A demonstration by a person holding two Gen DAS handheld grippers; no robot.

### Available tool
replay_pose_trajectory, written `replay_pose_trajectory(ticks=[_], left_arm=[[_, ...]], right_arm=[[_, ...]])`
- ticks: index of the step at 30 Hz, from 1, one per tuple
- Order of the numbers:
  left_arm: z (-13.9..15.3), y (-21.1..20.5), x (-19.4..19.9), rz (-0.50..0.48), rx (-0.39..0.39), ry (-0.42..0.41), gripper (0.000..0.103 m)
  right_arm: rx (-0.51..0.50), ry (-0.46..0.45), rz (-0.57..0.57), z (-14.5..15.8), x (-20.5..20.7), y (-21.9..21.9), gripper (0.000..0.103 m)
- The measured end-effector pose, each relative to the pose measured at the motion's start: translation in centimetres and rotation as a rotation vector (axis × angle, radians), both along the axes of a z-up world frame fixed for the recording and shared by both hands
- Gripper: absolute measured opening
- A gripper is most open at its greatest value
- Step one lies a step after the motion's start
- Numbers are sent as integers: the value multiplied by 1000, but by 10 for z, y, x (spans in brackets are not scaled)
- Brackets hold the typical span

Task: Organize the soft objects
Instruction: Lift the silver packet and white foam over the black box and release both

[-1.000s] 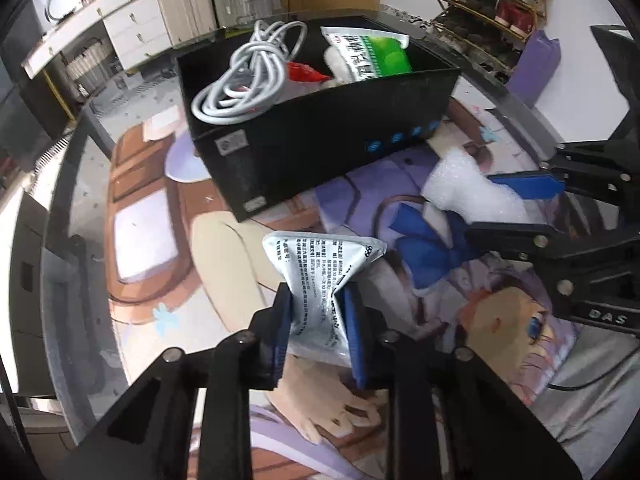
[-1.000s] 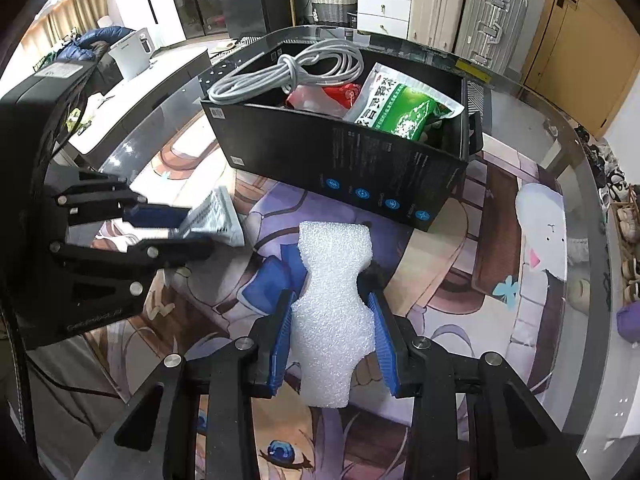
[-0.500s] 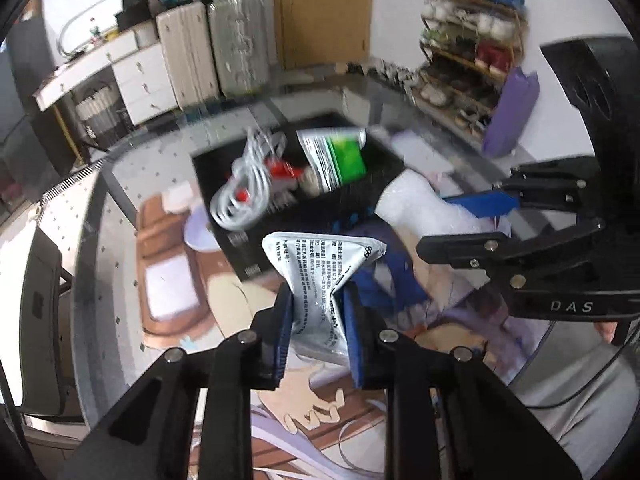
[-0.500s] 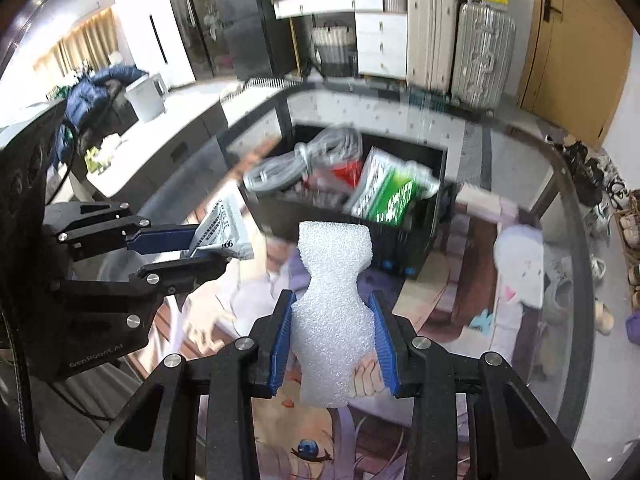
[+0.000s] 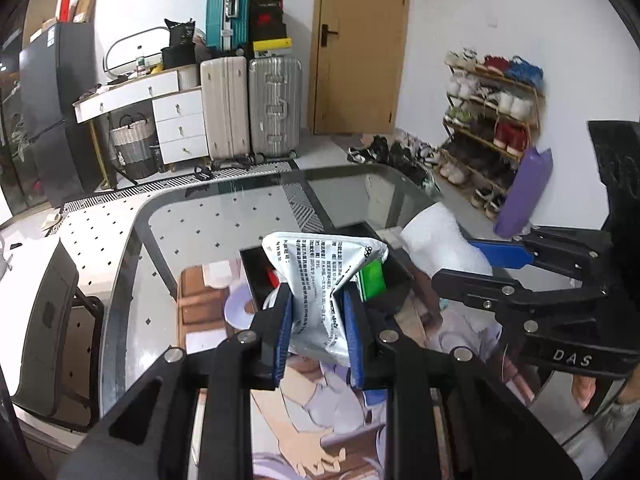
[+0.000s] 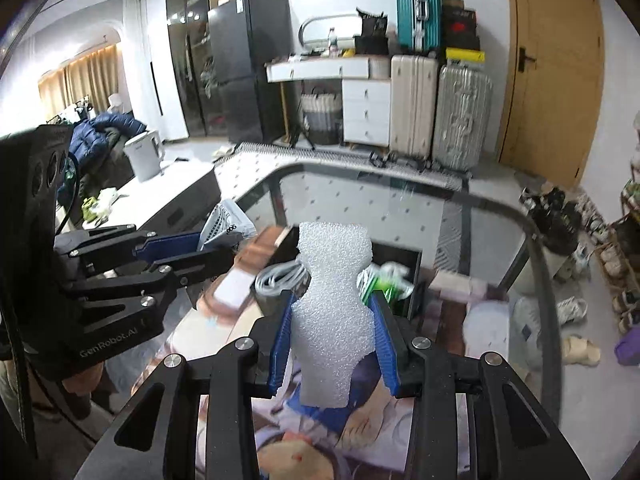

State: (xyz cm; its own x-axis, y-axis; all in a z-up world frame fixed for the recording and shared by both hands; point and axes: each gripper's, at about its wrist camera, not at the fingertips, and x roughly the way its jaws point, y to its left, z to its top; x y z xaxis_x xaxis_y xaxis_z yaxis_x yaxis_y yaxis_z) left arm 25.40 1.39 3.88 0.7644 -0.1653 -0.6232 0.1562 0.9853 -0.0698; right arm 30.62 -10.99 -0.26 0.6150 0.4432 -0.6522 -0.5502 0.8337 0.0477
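Left tongs (image 5: 320, 328): blue pads clamped on the lower half of a silver printed pouch (image 5: 324, 280), which stands upright between them, off the surface.
Right tongs (image 6: 334, 340): blue pads pressed against both sides of a white foam piece (image 6: 332, 304), held upright in the air, its narrow waist just above the pads.
Side by side: in the left wrist view the right tongs (image 5: 476, 268) sit to the right with the foam piece (image 5: 440, 244); in the right wrist view the left tongs (image 6: 200, 248) sit to the left with the pouch (image 6: 226, 224).
Surface (image 5: 192, 232): a glass top with a printed cartoon mat (image 6: 360, 424) lying on it under both tongs.
Black box (image 6: 412, 276): open-topped, on the mat beyond the held things, mostly hidden behind them; inside are a coiled white cable (image 6: 280, 276) on its left and a green-and-white packet (image 6: 384, 280) on its right.
Far room: suitcases (image 5: 252, 104), a white drawer unit (image 5: 176, 124), a wooden door (image 5: 360, 44) and a shoe rack (image 5: 492, 120).
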Motion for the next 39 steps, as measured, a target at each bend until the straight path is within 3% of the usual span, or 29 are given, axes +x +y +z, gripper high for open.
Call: replay_pose_trajectory(ticks=[6, 11, 16, 23, 31, 34, 37, 39], left_arm=[[3, 12, 21, 58, -2, -48, 22], [-13, 17, 49, 84, -14, -55, 22], [-41, 20, 76, 112, -71, 40, 22], [-63, 12, 95, 134, -59, 72, 22], [-78, 4, 105, 96, -82, 91, 23], [-92, 3, 108, 97, -84, 141, 23], [-96, -3, 105, 87, -53, 133, 24], [-95, -5, 103, 86, -49, 137, 24]], right_arm=[[5, -45, -51, 5, 17, 11, 38], [-74, -55, -106, -7, 49, 28, 38], [-64, 1, -141, -30, 82, 29, 38], [-78, 30, -144, -54, 98, 36, 37], [-70, 118, -151, -84, 118, 30, 37], [-76, 146, -155, -95, 122, 27, 37], [-60, 195, -150, -109, 127, 23, 38], [-81, 179, -138, -113, 125, 25, 37]])
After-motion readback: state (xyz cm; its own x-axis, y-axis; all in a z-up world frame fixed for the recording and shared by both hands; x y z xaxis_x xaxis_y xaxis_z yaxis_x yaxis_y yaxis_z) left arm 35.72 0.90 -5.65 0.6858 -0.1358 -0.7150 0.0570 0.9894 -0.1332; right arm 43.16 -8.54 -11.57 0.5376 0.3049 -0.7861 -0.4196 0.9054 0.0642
